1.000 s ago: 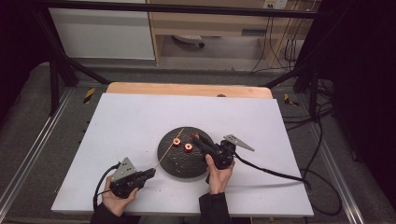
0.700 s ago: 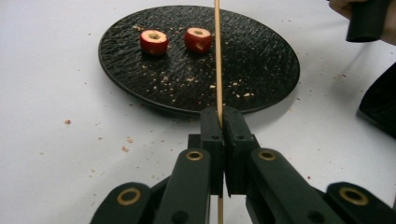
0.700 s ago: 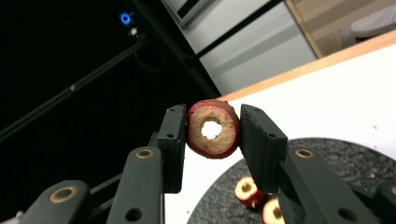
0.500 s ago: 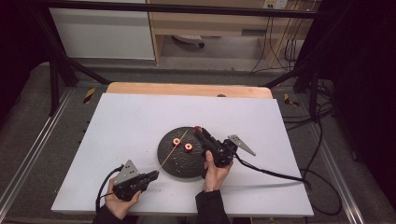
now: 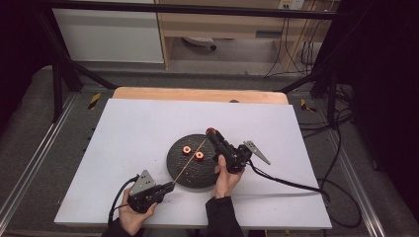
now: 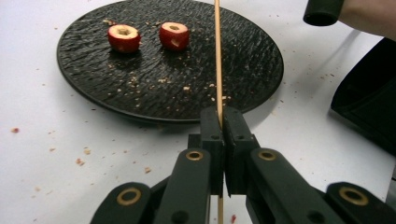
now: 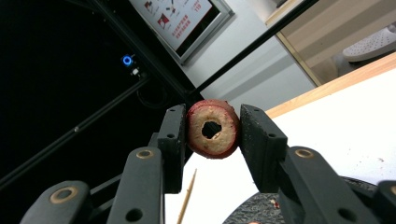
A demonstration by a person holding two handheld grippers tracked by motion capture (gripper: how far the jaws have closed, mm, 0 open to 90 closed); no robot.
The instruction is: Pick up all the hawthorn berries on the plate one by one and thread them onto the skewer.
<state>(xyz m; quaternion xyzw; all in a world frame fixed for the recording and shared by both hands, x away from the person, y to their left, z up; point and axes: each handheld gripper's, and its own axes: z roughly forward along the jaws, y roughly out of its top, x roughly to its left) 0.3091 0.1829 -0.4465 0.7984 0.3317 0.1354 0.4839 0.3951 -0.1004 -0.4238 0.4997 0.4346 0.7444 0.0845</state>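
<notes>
cored fruit slice [image 7: 212, 129] | round, red-skinned, holed | thin wooden skewer [image 6: 218, 56]

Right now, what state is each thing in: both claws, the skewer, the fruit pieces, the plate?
Left claw: shut on the skewer.
Right claw: shut on a cored fruit piece.
Skewer: bare, lying across over the plate.
Two fruit pieces: loose on the plate.
Plate: flat, crumb-strewn.
</notes>
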